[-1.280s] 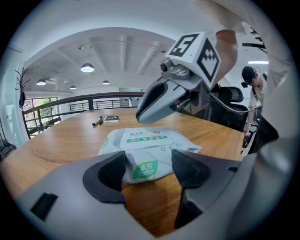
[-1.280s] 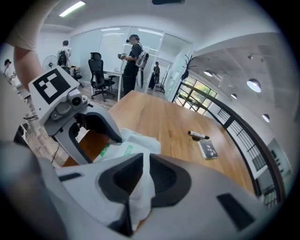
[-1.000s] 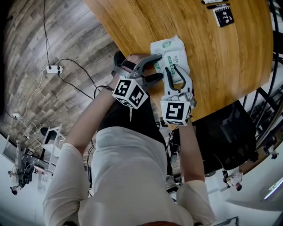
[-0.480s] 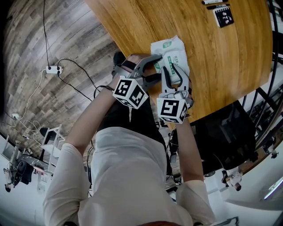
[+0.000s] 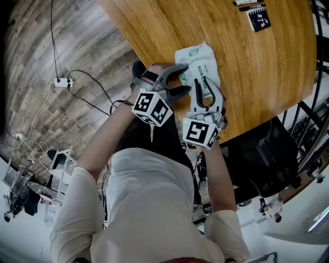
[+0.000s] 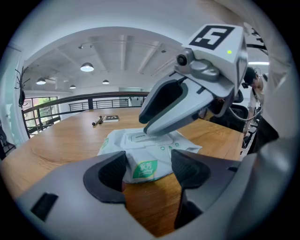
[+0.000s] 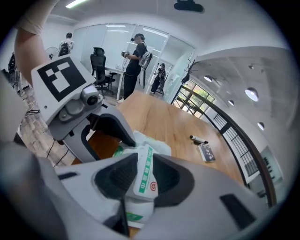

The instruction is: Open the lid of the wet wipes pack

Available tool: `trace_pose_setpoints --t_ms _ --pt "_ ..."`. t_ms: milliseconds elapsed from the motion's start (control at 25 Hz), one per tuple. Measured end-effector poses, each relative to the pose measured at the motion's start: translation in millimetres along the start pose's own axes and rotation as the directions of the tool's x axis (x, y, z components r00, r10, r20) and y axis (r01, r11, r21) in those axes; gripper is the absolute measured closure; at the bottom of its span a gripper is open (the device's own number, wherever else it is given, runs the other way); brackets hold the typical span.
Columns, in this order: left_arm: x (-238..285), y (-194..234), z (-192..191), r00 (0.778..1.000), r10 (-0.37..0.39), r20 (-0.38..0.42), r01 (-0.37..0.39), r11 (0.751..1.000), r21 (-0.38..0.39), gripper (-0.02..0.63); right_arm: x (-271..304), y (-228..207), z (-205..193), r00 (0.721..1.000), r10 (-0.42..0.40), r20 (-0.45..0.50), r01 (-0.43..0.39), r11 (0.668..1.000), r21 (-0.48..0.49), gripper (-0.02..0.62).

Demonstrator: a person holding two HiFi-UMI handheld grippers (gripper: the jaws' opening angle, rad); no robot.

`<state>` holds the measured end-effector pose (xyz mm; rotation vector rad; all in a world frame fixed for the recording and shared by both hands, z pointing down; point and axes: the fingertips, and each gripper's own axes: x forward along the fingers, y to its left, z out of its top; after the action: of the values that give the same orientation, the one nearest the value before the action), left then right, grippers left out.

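The white wet wipes pack (image 5: 198, 55) lies near the front edge of the wooden table (image 5: 267, 67). My left gripper (image 5: 187, 78) comes in from the left. Its pads (image 6: 110, 171) sit on either side of the pack's near end (image 6: 145, 168), shut on it. My right gripper (image 5: 204, 81) reaches over the pack from my side. In the right gripper view the raised lid (image 7: 145, 164), white with a green stripe, stands between the right gripper's (image 7: 140, 180) pads and touches both. These jaws have just been opening a little.
A marker (image 5: 249, 2) and a small notebook (image 5: 258, 18) lie at the table's far side. On the wooden floor to the left are a power strip (image 5: 62, 80) and cables. A dark chair (image 5: 267, 154) stands at the right. People (image 7: 136, 61) stand far behind.
My right gripper has tilted and drawn back slightly toward me, with the lid still between its jaws. The left gripper and the pack have kept still.
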<state>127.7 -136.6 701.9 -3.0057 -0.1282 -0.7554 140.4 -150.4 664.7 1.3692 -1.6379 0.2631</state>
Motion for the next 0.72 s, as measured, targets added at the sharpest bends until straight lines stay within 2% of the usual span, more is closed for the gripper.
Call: trace_pose_setpoints --t_ms 240,440,600,720 --pt "-1 1 -2 1.0 -0.011 -0.009 0.011 1.0 -0.013 0.31 -9 -23 5 0.999 -0.015 0.029 0.014 1.0 0.019 0.492" --pt "-2 -1 -1 0.998 -0.037 -0.052 0.036 0.999 -0.021 0.31 -16 -49 -3 0.996 -0.084 0.026 0.083 0.996 0.022 0.492" --pt "-5 2 -1 0.995 -0.046 -0.092 0.045 0.999 -0.017 0.31 -13 -74 -19 0.988 -0.152 -0.016 0.152 0.988 0.039 0.492" --pt "-14 7 3 0.993 -0.036 -0.109 0.034 0.999 -0.019 0.311 -6 -84 -31 0.984 -0.167 -0.054 0.17 0.985 0.038 0.492"
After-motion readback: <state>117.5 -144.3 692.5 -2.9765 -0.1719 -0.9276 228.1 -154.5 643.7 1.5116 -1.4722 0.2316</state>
